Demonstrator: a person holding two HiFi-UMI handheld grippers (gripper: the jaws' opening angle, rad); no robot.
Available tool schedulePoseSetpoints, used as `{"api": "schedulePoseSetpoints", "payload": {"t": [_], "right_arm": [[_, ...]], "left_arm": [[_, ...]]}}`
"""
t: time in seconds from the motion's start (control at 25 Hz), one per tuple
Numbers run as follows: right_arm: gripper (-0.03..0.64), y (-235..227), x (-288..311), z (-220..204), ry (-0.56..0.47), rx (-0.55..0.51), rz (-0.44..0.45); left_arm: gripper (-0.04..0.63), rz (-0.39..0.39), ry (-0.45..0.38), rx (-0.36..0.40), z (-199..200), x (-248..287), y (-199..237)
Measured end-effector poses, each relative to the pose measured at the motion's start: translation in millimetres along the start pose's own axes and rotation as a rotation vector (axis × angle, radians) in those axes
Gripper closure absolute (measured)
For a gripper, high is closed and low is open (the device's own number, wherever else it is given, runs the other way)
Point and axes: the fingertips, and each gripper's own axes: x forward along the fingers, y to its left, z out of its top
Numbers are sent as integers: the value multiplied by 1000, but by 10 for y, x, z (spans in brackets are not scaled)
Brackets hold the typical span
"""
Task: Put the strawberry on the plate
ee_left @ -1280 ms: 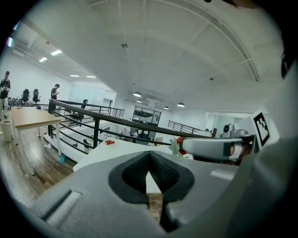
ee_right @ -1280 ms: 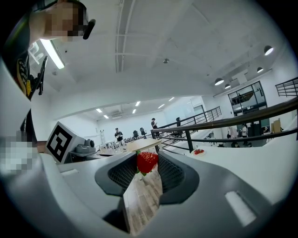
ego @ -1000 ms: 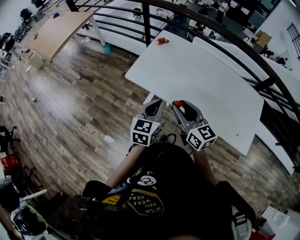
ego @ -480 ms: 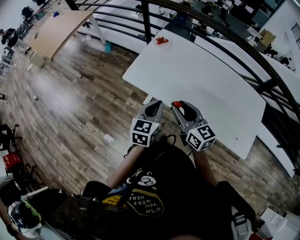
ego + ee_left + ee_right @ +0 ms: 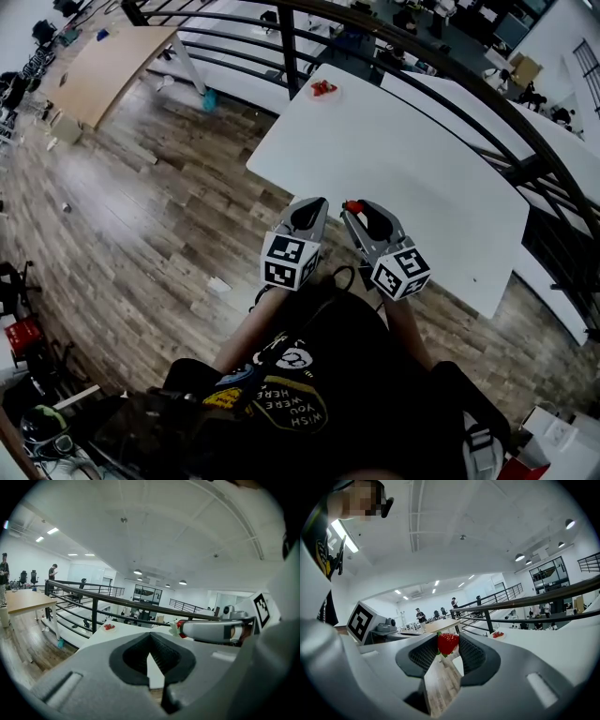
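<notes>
Black shirt (image 5: 298, 398) lettered "WISH YOU WERE HERE"; strawberry (image 5: 448, 642) in right claw (image 5: 353, 210).

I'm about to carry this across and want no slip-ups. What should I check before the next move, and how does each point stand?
1. Grip: strawberry clamped in the right gripper jaws: ok.
2. Target: plate in sight at the far corner of the table: ok.
3. Path: table bare between right gripper and plate: ok.
4. Room: free space on plate beside the other strawberries: cannot tell, too small.
5. Spare: left gripper shut and empty: ok.
</notes>
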Motion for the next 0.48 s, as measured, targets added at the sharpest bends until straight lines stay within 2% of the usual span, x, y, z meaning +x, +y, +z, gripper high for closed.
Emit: {"api": "schedulePoseSetpoints", "payload": {"t": [0.28, 0.48], "right_arm": [[479, 63, 341, 38, -1, -10, -16], [479, 95, 535, 7, 4, -11, -27]], "left_arm": [[591, -5, -31, 4, 163, 3, 375], [591, -23, -19, -12, 110, 9, 569]]}}
